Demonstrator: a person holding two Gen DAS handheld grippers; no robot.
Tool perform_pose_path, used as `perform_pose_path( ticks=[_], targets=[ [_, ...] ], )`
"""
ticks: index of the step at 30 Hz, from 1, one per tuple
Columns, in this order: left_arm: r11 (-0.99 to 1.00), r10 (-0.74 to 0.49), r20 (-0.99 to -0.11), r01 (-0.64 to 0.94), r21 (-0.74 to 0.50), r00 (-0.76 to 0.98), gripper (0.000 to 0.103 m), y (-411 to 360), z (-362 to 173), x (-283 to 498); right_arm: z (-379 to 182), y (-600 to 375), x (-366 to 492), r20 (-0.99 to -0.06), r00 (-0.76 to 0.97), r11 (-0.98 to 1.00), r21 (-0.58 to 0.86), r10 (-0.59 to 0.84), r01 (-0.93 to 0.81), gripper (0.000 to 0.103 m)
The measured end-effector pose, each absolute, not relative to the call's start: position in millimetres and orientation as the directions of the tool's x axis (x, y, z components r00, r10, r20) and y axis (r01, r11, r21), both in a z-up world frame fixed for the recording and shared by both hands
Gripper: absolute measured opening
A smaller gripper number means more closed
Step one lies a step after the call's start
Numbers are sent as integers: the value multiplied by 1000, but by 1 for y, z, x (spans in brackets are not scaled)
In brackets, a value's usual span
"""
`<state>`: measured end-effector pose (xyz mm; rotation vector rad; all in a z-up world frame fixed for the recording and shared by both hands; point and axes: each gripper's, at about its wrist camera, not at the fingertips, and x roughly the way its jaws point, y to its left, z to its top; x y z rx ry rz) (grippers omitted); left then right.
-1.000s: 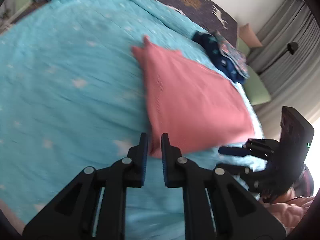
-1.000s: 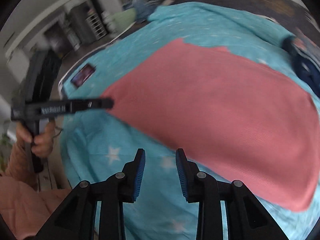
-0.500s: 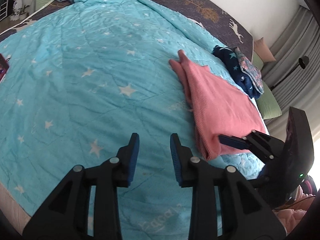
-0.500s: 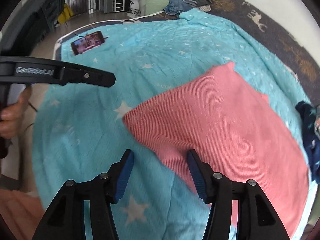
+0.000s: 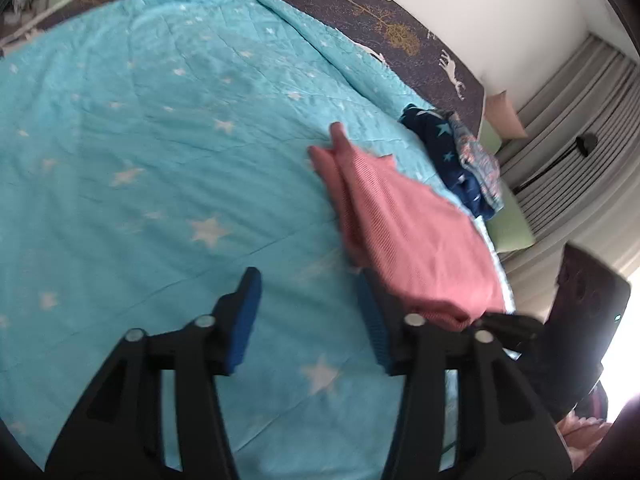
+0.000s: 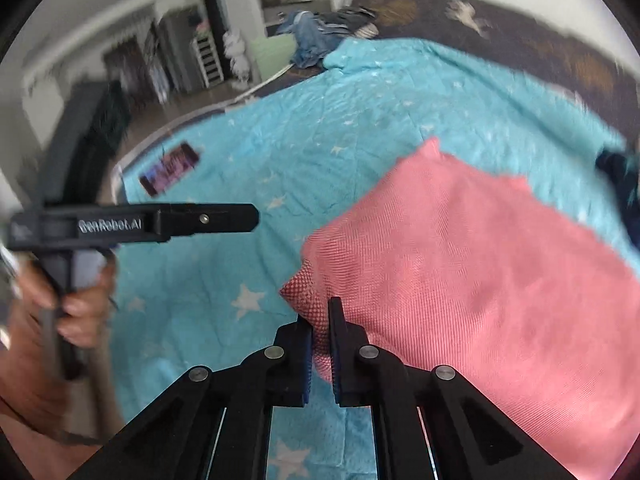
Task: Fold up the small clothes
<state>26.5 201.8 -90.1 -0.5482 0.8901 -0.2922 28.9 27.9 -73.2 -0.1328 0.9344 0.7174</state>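
Right claw (image 6: pixel 320 322) newly clamped — one pink garment (image 6: pixel 480 272)

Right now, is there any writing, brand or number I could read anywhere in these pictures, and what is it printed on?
"GenRobot.AI": white letters on the side of the black left gripper, seen from the right wrist view.
Phone on the blue star blanket: its screen shows a picture, but any writing is too blurred to read.
Pink cloth, held in the shut right gripper: no text.
No other writing shows.

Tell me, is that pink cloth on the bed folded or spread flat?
Folded. The pink cloth shows doubled layers along its left edge and near corner, which the right tool pinches.
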Motion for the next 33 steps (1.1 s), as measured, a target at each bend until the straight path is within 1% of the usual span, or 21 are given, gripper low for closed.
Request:
perform_pose_path(
  ticks=[1, 4, 6, 11, 15, 17, 18, 19, 20, 21, 23, 24, 25, 26, 27, 28, 30, 32, 33],
  targets=[
    [808, -472, -642, 5, -589, 605, 61, 200, -91, 33, -74, 23, 34, -768, 368, 767, 239, 525, -596, 6],
    [759, -536, -596, 32, -650, 597, 65, 193, -91, 45, -73, 15, 39, -755, 349, 766, 302, 556, -567, 6],
    [737, -569, -583, 45, -674, 580, 74, 186, -91, 57, -72, 12, 39, -749, 349, 766, 315, 563, -560, 6],
    [724, -600, -605, 34, -689, 523, 75, 168, -100, 94, -67, 3, 37, -724, 327, 747, 380, 607, -546, 6],
    [725, -603, -629, 8, -689, 491, 74, 156, -110, 129, -61, -4, 33, -703, 332, 736, 401, 629, -545, 6],
    [745, -591, -638, 30, -667, 494, 53, 150, -108, 142, -60, -7, 34, -698, 338, 737, 404, 631, -542, 6],
    [766, -573, -661, 30, -642, 484, 28, 146, -107, 149, -60, -7, 34, -699, 342, 740, 400, 628, -541, 6],
    [777, -569, -682, 28, -629, 460, 20, 142, -107, 155, -60, -8, 33, -701, 346, 742, 392, 624, -544, 6],
    [776, -573, -683, 33, -629, 454, 18, 141, -107, 157, -61, -7, 32, -707, 344, 743, 381, 618, -550, 6],
    [780, -573, -681, 48, -624, 457, 16, 140, -104, 157, -62, -4, 31, -725, 334, 744, 358, 603, -565, 8],
    [804, -551, -691, 77, -589, 467, 16, 136, -98, 154, -67, 5, 26, -765, 324, 746, 289, 556, -600, 11],
    [819, -536, -699, 92, -566, 474, 16, 133, -95, 152, -70, 9, 23, -776, 325, 744, 260, 540, -616, 19],
    [829, -525, -705, 100, -550, 477, 16, 132, -93, 151, -72, 14, 20, -786, 326, 739, 230, 524, -633, 31],
    [837, -515, -713, 103, -537, 476, 16, 131, -93, 151, -76, 23, 13, -799, 331, 728, 185, 503, -660, 38],
    [844, -509, -723, 105, -526, 468, 16, 131, -92, 151, -80, 29, 8, -805, 340, 720, 147, 485, -679, 47],
    [845, -508, -726, 107, -524, 462, 16, 132, -93, 153, -83, 37, 1, -810, 357, 710, 101, 466, -697, 52],
    [841, -519, -732, 114, -528, 441, 16, 135, -95, 156, -90, 54, -14, -811, 415, 683, -27, 412, -730, 55],
    [836, -532, -732, 126, -534, 425, 16, 137, -96, 159, -96, 69, -24, -793, 492, 662, -155, 360, -733, 56],
    [834, -539, -734, 135, -536, 413, 16, 138, -97, 161, -97, 73, -26, -785, 517, 661, -191, 341, -726, 56]
  ],
)
